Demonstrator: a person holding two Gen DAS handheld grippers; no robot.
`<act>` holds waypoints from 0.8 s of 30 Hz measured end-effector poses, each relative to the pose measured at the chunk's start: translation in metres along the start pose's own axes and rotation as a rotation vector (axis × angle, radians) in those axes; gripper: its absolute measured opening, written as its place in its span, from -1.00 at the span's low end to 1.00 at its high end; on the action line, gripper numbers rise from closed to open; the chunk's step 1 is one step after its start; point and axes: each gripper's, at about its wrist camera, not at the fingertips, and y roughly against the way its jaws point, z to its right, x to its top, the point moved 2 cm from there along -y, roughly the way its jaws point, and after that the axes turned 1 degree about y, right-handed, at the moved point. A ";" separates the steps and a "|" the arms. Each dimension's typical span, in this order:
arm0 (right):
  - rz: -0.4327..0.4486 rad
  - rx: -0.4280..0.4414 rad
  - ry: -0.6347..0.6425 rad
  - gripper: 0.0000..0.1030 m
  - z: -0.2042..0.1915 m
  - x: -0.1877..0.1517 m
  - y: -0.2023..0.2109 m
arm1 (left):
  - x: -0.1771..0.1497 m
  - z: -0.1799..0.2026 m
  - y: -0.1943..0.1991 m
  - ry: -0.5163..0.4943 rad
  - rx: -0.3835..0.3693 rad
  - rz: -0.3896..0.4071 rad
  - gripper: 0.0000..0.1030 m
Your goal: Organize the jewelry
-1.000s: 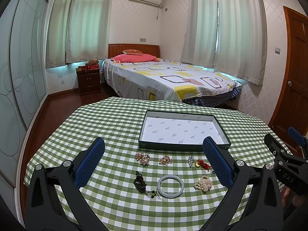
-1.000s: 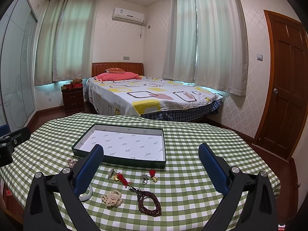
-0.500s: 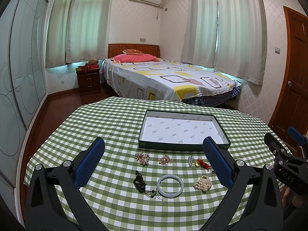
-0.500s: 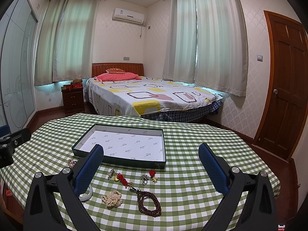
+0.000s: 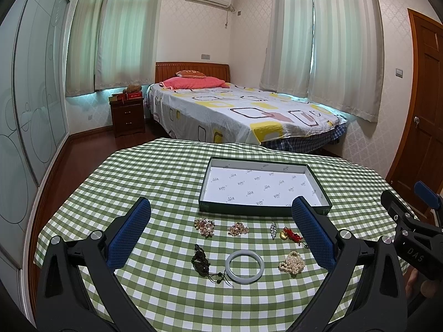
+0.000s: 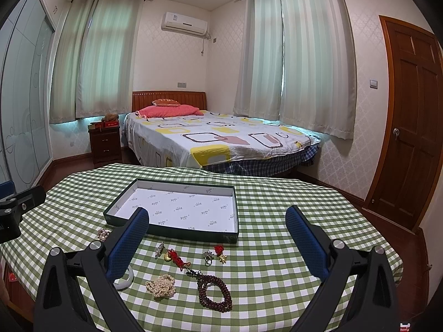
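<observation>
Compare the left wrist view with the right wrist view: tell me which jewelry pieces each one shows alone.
Left wrist only: the dark knotted pendant and a small bead cluster.

Right wrist only: the dark red bead bracelet, a ring and a red-and-gold charm.

Both: the box, pearl strand, pale bangle and red tassel charm.

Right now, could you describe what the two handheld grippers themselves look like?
Both the left gripper and right gripper have black angular frames with silver bolts and textured blue fingers. The right gripper's body carries white "DAS" lettering. No cables or sleeves show.
</observation>
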 end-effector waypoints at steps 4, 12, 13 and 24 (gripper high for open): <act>0.000 0.001 0.000 0.87 0.000 0.001 0.000 | -0.001 0.001 0.001 -0.001 -0.002 0.000 0.93; 0.001 0.001 0.001 0.87 0.000 -0.001 0.000 | -0.003 0.001 0.000 0.001 -0.004 -0.003 0.93; 0.000 0.001 0.002 0.87 -0.001 0.000 0.000 | -0.003 0.001 0.000 0.001 -0.005 -0.004 0.93; -0.005 -0.001 0.003 0.87 -0.001 -0.001 -0.005 | -0.008 -0.005 -0.012 0.005 0.000 -0.014 0.93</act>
